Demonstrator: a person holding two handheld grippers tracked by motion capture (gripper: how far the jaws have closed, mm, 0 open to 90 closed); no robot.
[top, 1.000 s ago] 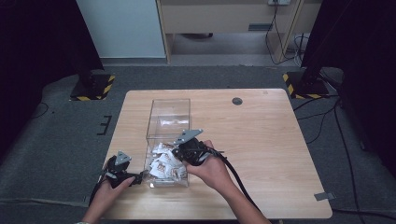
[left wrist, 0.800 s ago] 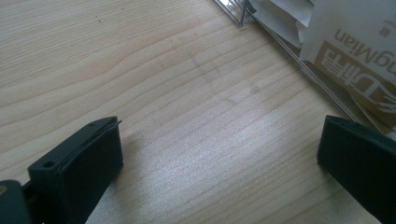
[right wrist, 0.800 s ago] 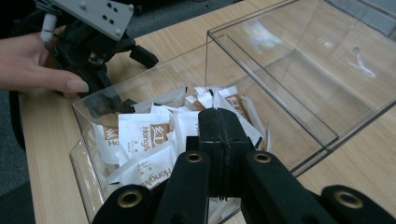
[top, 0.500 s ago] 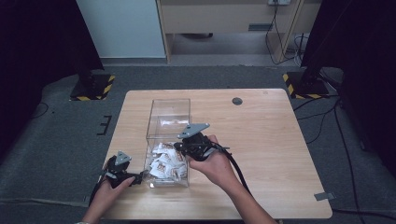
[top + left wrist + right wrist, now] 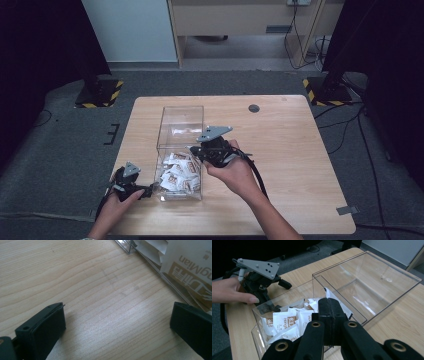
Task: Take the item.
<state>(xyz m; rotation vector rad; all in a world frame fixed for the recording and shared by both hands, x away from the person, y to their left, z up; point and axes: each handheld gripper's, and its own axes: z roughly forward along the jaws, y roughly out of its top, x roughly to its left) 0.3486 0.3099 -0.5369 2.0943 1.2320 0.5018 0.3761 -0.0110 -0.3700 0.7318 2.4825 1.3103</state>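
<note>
Two grippers: the left gripper (image 5: 146, 190) rests on the table (image 5: 300, 165) just beside the near left corner of the clear box (image 5: 181, 107); the right gripper (image 5: 195, 149) hangs over the box's near compartment.
Left gripper state: released, jaws spread wide with bare wood between them and nothing gripped.
Right gripper state: clenched, jaws pressed flat together; a white sachet (image 5: 326, 293) sticks out edge-on at their tips and looks pinched there.
Sachet pile (image 5: 177, 175): lies in the box's near compartment, below the right gripper; the far compartment holds nothing.
High view alone: gives the whole layout, with the box standing lengthwise on the left half of the table and both forearms coming in toward its near end.
Left gripper view alone: shows the box's corner and brown printed lettering on a sachet pressed against the clear wall, close to one jaw.
Right gripper view alone: shows the pinched sachet, the partition inside the box, and the left hand (image 5: 234, 290) on its gripper beyond the box.
Hard to make out: from above, the right gripper's body covers its jaw tips, so the held sachet cannot be told apart from the pile.
Cut off: how much of the held sachet sits inside the jaws is hidden.
</note>
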